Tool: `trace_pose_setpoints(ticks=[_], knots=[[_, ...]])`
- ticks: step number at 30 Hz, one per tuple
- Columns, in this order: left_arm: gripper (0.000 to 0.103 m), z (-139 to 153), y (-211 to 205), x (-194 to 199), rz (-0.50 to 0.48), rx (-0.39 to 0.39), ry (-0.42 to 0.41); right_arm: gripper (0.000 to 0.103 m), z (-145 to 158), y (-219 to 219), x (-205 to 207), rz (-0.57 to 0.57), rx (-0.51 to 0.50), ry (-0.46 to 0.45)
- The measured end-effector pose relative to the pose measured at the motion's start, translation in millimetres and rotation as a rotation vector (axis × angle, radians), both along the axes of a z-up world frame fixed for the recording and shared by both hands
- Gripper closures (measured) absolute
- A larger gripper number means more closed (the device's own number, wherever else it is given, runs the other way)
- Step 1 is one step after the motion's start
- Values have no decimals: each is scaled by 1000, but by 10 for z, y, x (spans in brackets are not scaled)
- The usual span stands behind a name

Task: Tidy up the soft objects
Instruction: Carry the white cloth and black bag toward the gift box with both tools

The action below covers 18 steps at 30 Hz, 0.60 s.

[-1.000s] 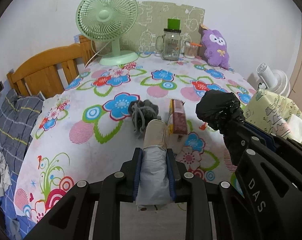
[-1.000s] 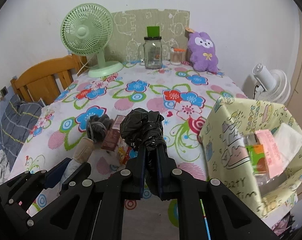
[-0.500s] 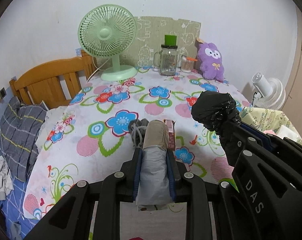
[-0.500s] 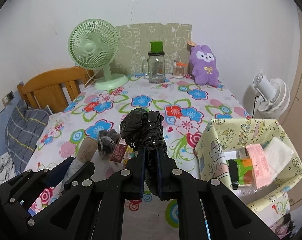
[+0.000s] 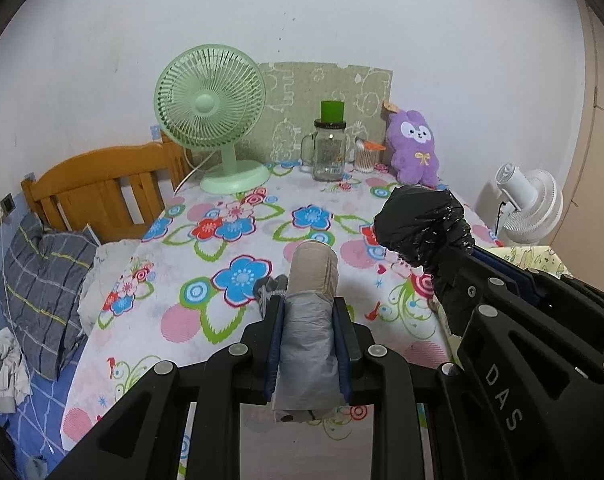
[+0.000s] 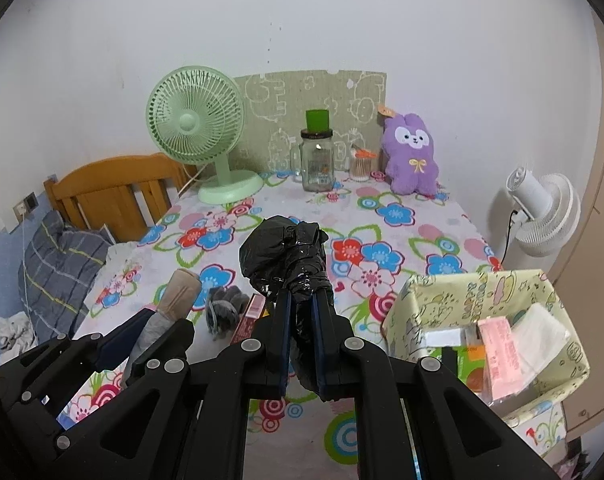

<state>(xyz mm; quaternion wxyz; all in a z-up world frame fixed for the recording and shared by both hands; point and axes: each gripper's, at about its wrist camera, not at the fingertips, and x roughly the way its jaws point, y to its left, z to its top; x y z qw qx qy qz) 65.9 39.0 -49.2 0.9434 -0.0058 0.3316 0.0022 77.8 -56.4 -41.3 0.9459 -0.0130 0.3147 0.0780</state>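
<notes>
Both of your hands have risen since a second ago, so more of the flowered tablecloth point(image 6: 382, 216) and the wall behind it now shows, and the things lying on the cloth sit lower in both views. Your left gripper point(image 5: 308, 308) is pinching a grey roll with a tan end point(image 5: 310, 304), which stands up between the blue pads and pokes forward past the fingertips. Your right gripper point(image 6: 301, 300) is pressed tight on a crumpled black bundle point(image 6: 286, 252), whose bulky head sticks out beyond the fingertips while its taped neck sits between the pads. You hold the two side by side above the near part of the table, the grey roll to the left of the black bundle and clear of the cloth. Below them on the cloth lie a small grey knitted thing point(image 6: 224, 308) and, just beside it on the right, a reddish packet point(image 6: 251, 312). At the near right corner stands an open yellow patterned box point(image 6: 422, 304) with a pink packet point(image 6: 502, 356) and other packets inside. Along the far edge you can see a green desk fan point(image 6: 196, 120), a glass jar with a green cap point(image 6: 317, 160), a small jar of cotton swabs point(image 6: 360, 166) and a purple plush toy point(image 6: 412, 156). A white fan point(image 6: 542, 216) stands off the right side of the table, and a wooden headboard point(image 6: 110, 188) with a plaid pillow point(image 6: 58, 256) is on the left.
</notes>
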Motion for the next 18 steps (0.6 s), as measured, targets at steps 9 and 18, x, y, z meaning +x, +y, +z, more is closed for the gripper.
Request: trace_pose_setpoints(ticks=[9, 18], knots=[[81, 110, -125, 18, -7, 4, -19, 90, 105, -122, 17, 5, 8, -13], [81, 146, -306, 53, -18, 5, -24, 90, 161, -289, 52, 7, 3, -16]])
